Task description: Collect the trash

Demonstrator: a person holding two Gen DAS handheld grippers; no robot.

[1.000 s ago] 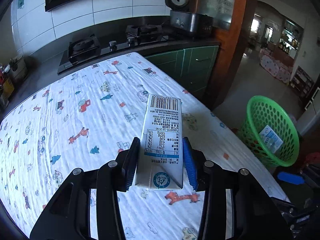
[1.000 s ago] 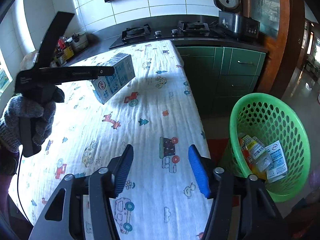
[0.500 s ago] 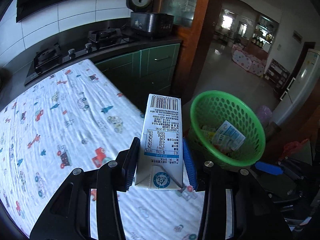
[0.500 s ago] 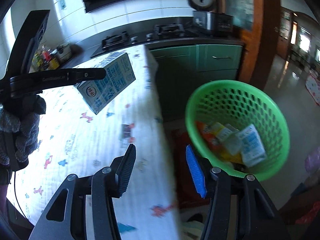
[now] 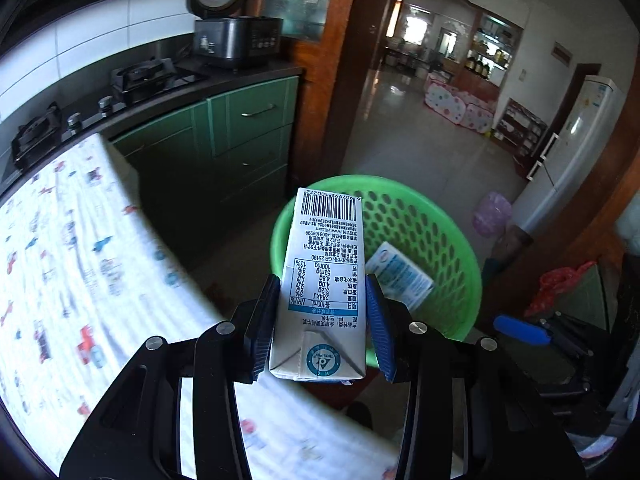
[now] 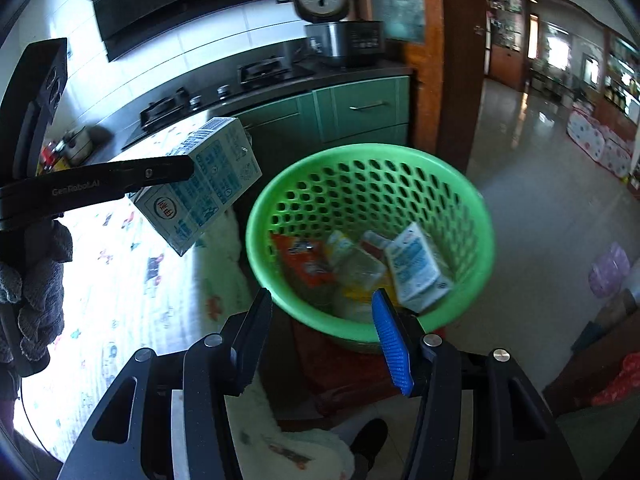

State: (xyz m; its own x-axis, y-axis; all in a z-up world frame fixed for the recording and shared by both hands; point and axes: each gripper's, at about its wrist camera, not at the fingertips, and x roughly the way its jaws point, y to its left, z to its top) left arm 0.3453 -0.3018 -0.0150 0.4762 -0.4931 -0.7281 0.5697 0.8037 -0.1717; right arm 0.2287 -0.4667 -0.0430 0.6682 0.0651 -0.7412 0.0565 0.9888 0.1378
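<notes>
The left tool (image 5: pixel 322 316) is clamped on a white-and-blue milk carton (image 5: pixel 322 280), both blue pads pressed flat on its sides, jaws approx. half open to fit the carton's width. The carton is held w/ its barcode end pointing away from the camera and its folded end toward it, tilted downward. In the right wrist view the same carton (image 6: pixel 200 188) is seen in mid-air, gripped by the black finger of the left tool, just beside the rim of the green basket (image 6: pixel 280 184) and above the edge of the tabletop (image 6: pixel 120 280), which is covered w/ a cartoon-print cloth. A grey knit glove (image 6: pixel 36 280) is seen on the hand carrying that tool.

The right tool (image 6: pixel 320 336) is held w/ jaws apart approx. half way, nothing between the pads; the basket is seen beyond them. The basket stands on the floor next to the tabletop. Inside it are another milk carton (image 6: pixel 418 266), an orange wrapper (image 6: pixel 304 260) and other packets, not identifiable in detail.
</notes>
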